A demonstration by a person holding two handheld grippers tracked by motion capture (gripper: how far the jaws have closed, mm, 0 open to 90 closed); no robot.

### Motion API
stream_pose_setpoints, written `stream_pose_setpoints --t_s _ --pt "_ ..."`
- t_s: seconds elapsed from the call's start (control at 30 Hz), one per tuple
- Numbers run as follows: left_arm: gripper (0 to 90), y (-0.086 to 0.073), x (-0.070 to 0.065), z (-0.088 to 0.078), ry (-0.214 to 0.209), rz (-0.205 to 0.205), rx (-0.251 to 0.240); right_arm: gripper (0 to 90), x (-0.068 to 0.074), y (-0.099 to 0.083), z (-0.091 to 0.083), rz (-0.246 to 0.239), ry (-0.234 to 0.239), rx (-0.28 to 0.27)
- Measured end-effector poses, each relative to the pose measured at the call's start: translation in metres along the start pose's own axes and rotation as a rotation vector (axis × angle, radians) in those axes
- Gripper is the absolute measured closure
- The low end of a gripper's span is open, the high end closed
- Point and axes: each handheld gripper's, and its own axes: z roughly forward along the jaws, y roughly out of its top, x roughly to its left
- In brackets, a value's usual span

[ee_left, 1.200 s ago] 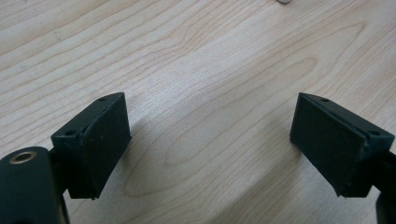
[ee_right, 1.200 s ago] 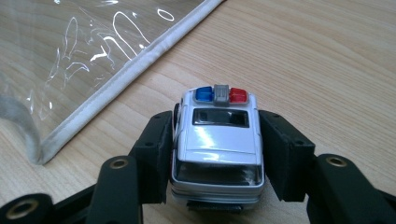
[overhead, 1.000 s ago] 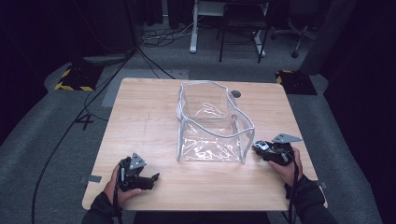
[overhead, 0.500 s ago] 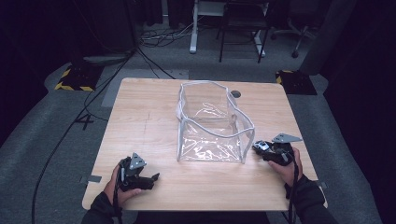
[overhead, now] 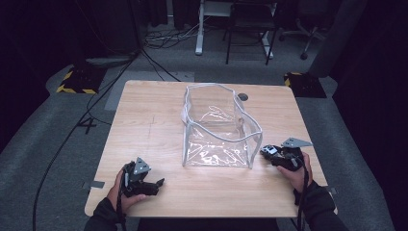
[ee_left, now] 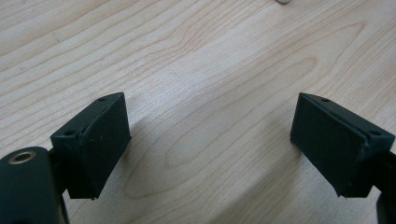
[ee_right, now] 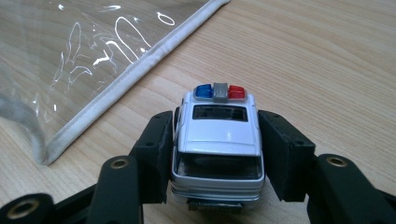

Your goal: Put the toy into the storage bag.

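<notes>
A clear plastic bag (overhead: 219, 130) with white piping stands open in the middle of the wooden table (overhead: 144, 120). Its lower corner (ee_right: 70, 60) lies just left of my right gripper. My right gripper (overhead: 264, 152) rests at the table's right side near the bag's front corner. In the right gripper view it (ee_right: 217, 126) is shut on a white toy police car (ee_right: 217, 140) with a blue and red light bar, pads pressing both sides. My left gripper (overhead: 158, 183) sits by the front left edge. Its jaws (ee_left: 210, 140) stand open over bare wood with nothing between them.
A small round hole (overhead: 243, 96) sits in the tabletop behind the bag. Beyond the table, cables (overhead: 163, 36) run over the grey floor, with chair and desk legs (overhead: 250, 33) at the back. Yellow-and-black striped plates (overhead: 74, 82) lie at both far corners.
</notes>
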Motion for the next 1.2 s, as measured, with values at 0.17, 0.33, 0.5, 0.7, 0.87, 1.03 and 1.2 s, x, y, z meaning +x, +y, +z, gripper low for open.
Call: stream_pose_setpoints --t_s 0.17,0.33,0.5,0.7,0.87,1.03,1.2 --pt "12.2 0.000 0.000 0.000 0.000 -0.001 0.000 48.1 -0.006 0.002 -0.005 0.036 0.004 -0.013" --pt "12.2 0.000 0.000 0.000 0.001 -0.001 0.000 48.2 -0.014 0.002 -0.007 0.072 0.013 -0.027" --pt "12.2 0.000 0.000 0.000 0.000 0.000 0.000 48.2 -0.009 0.008 -0.012 0.025 0.013 -0.036" --pt "12.2 0.000 0.000 0.000 -0.001 0.000 0.000 48.2 -0.005 0.013 -0.011 0.021 0.029 -0.044" --pt "12.2 0.000 0.000 0.000 -0.001 0.000 0.001 48.3 -0.005 0.014 -0.011 0.017 0.033 -0.047" --pt "12.2 0.000 0.000 0.000 -0.001 0.000 0.001 48.3 -0.005 0.019 -0.017 0.003 0.032 -0.071" --pt "12.2 0.000 0.000 0.000 -0.001 0.000 0.001 48.4 -0.005 0.021 -0.018 0.011 0.033 -0.066"
